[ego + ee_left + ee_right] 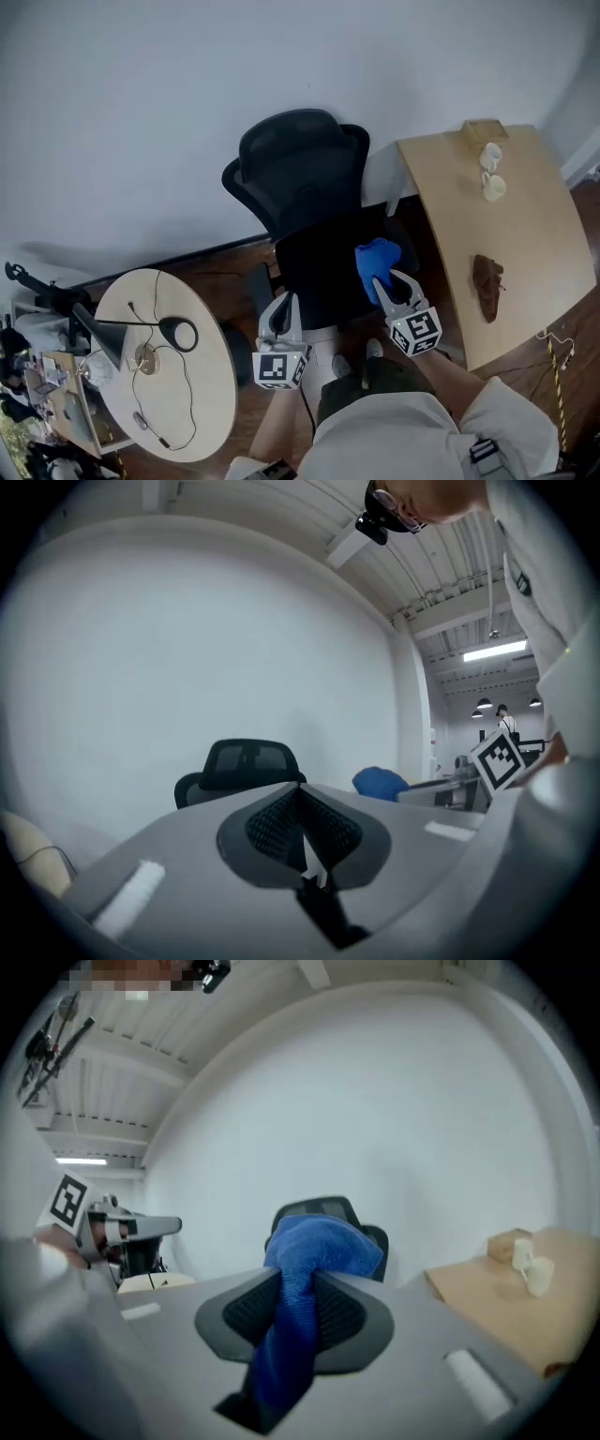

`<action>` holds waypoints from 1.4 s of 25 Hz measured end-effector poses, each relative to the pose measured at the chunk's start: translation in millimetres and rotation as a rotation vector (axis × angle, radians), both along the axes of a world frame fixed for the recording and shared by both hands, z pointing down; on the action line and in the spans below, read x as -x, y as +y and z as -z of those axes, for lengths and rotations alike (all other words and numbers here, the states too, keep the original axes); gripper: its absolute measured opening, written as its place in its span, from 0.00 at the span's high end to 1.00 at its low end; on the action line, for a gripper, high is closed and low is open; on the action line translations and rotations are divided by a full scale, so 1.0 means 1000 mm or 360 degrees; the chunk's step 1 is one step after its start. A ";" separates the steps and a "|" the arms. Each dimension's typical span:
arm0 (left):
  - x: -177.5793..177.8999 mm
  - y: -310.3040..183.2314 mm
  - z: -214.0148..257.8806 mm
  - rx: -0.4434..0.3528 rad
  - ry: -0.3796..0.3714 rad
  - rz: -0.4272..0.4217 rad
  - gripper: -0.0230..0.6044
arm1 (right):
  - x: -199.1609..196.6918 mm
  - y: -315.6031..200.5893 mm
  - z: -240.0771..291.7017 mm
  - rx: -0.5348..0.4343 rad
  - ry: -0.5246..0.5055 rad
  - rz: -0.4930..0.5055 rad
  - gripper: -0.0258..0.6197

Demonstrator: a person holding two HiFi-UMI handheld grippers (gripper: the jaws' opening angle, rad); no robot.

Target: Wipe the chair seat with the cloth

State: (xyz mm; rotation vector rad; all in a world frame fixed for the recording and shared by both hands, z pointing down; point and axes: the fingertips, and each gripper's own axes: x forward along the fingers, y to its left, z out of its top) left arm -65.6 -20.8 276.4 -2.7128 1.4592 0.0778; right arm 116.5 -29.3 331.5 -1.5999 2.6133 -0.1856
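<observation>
**Head view.** A black mesh-backed office chair (302, 164) is standing against the white wall, its dark chair seat (314, 272) facing the person. The right gripper (387, 279) is holding a bunched blue cloth (377, 259) over the seat's right side. Whether the cloth is touching the seat cannot be told. The left gripper (284, 305) is hanging at the seat's front left edge, carrying nothing. A round pale worktop (211, 384) with a black desk lamp (108, 330) is sitting to the left, and a light wooden worktop (534, 253) with two white cups (490, 172) is lying just beside the chair on the right.

**Left gripper view.** The fingers (267, 825) are lying pressed together with nothing between them, pointing toward the chair back.

**Right gripper view.** The fingers (352, 1314) are clamping a narrow fold of the cloth, most of which is bulging out past the tips.

**Hazards, as judged.**
- The grip is taking only a thin fold, so drag across the seat fabric may pull the cloth free.
- Nothing is bracing the chair, so wiping pressure may turn or push it away.
- The wooden worktop's edge is sitting near the right gripper, so a wide stroke may strike it.
</observation>
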 end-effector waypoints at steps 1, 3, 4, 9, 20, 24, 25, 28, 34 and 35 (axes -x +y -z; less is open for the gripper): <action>0.004 0.019 0.016 -0.0055 -0.0003 0.0004 0.96 | 0.001 0.022 0.031 -0.0101 -0.0009 0.0007 0.81; 0.013 0.063 0.042 -0.0166 0.0003 0.0019 0.96 | -0.001 0.071 0.081 -0.0299 -0.0047 0.0001 0.81; 0.016 0.086 0.053 -0.0209 0.0019 0.0026 0.96 | -0.005 0.099 0.101 -0.0387 -0.0069 -0.0005 0.81; 0.007 0.182 0.112 -0.0422 0.0019 -0.0025 0.96 | -0.034 0.206 0.174 -0.0702 -0.0116 -0.0050 0.81; 0.024 0.216 0.119 -0.0520 0.0060 -0.0068 0.96 | -0.029 0.247 0.198 -0.0761 -0.0062 -0.0119 0.81; 0.044 0.214 0.128 -0.0497 0.0073 -0.0073 0.96 | -0.013 0.257 0.216 -0.0761 -0.0034 -0.0150 0.81; 0.049 0.212 0.133 -0.0491 0.0092 -0.0072 0.96 | -0.011 0.258 0.220 -0.0760 -0.0027 -0.0165 0.81; 0.053 0.208 0.149 -0.0502 0.0139 -0.0072 0.96 | -0.009 0.260 0.224 -0.0749 -0.0028 -0.0192 0.81; 0.033 0.276 0.128 -0.0531 0.0045 -0.0048 0.96 | -0.026 0.330 0.205 -0.0808 -0.0034 -0.0142 0.81; 0.036 0.298 0.118 -0.0498 0.0012 -0.0034 0.96 | -0.024 0.354 0.203 -0.0829 -0.0029 -0.0138 0.81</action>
